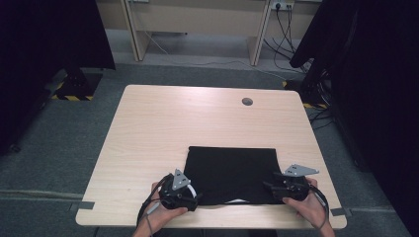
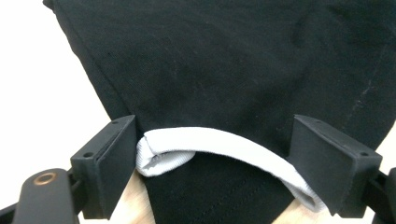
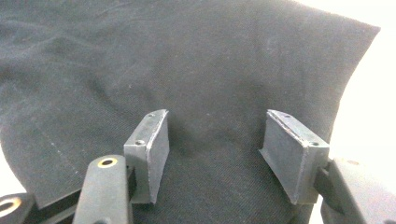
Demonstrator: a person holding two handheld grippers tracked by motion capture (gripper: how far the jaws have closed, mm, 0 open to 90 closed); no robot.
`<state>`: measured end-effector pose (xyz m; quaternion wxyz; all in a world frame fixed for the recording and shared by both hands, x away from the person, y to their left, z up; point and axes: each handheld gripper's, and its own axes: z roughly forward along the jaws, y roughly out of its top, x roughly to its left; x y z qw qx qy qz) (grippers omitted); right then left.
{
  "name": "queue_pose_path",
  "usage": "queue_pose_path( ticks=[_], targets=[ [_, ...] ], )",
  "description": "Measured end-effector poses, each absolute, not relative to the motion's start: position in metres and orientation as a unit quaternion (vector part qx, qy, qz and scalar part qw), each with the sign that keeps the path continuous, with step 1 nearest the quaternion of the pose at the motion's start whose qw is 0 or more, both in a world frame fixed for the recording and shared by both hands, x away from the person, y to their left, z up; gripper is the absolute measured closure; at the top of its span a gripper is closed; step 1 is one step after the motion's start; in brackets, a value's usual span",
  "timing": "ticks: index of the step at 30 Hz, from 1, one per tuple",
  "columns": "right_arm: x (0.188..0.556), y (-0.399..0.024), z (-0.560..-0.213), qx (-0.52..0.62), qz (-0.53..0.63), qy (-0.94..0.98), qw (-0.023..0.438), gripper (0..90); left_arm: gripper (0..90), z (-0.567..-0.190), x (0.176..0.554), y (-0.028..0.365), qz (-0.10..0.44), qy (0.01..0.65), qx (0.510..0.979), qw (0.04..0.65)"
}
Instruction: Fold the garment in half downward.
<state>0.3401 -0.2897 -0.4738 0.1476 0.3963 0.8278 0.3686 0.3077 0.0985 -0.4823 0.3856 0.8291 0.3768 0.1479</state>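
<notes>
A black folded cloth (image 1: 230, 170) lies flat near the front edge of the table (image 1: 148, 128). A white ribbed band (image 2: 210, 142) of it curls out at the near edge (image 1: 238, 201). My left gripper (image 1: 196, 197) sits at the cloth's near left corner. In the left gripper view (image 2: 215, 154) its jaws stand wide apart with the white band lying loosely between them. My right gripper (image 1: 270, 187) rests at the near right corner. Its jaws (image 3: 215, 144) are spread over the black cloth (image 3: 140, 70), gripping nothing.
A round grey cable hole (image 1: 247, 101) sits near the table's far edge. Beyond it stand desk legs (image 1: 259, 34) and trailing cables (image 1: 284, 29). Dark curtains (image 1: 375, 98) flank both sides. Bare wood stretches behind and left of the cloth.
</notes>
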Motion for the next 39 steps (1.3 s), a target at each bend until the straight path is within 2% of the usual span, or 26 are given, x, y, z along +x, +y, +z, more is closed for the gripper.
queue_pose_path(
  ticks=[15, 32, 39],
  targets=[
    [0.338, -0.311, -0.473, 0.404, 0.36, 0.826, 0.159, 41.8, 15.1, -0.481, 0.313, 0.077, 0.138, 0.361, 0.838, 0.385],
    [0.337, -0.314, -0.474, 0.4, 0.364, 0.825, 0.163, 41.7, 13.6, -0.483, 0.315, 0.077, 0.134, 0.356, 0.836, 0.396],
    [0.337, -0.314, -0.475, 0.402, 0.365, 0.823, 0.165, 41.5, 8.6, -0.484, 0.318, 0.082, 0.12, 0.374, 0.828, 0.4]
  ],
)
